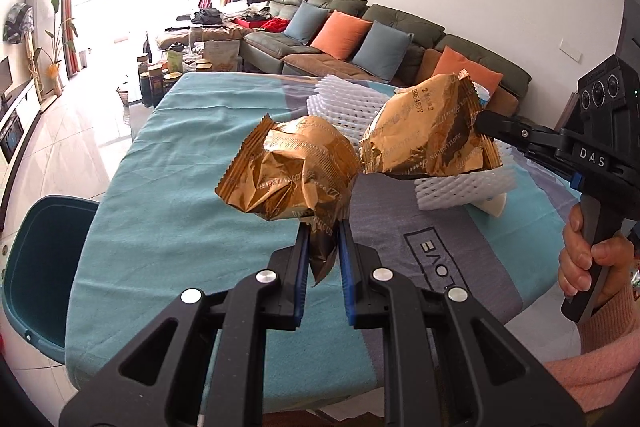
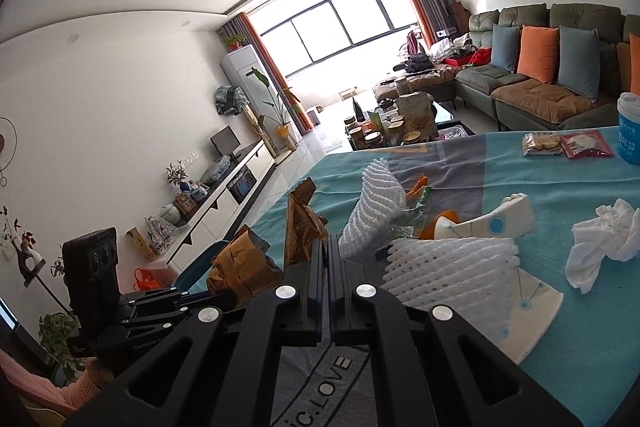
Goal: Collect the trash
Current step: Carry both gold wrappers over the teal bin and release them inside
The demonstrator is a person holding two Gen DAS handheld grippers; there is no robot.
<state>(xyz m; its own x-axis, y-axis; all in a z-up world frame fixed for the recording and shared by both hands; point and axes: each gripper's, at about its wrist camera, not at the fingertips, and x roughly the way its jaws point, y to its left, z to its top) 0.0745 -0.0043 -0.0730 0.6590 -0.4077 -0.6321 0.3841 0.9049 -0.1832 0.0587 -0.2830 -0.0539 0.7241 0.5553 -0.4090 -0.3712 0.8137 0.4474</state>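
A: What does each tool hold?

B: My left tool (image 1: 323, 227) pinches the tail of one gold wrapper (image 1: 288, 171), lifted above the tabletop (image 1: 168, 187). My right tool (image 2: 329, 243) is pressed together on a second gold wrapper (image 2: 302, 223), also in the air.

A: What does only one view show?

B: The right wrist view alone shows the crumpled tissue (image 2: 604, 243), a blue tub (image 2: 630, 127) and snack packets (image 2: 568, 143) farther back. The left view alone shows the teal bin (image 1: 44, 267) beside the tabletop.

A: Any writing?

B: "LOVE" on the cloth (image 1: 436, 263), "DAS" on my right tool's body. The wrapper script is too small to read.
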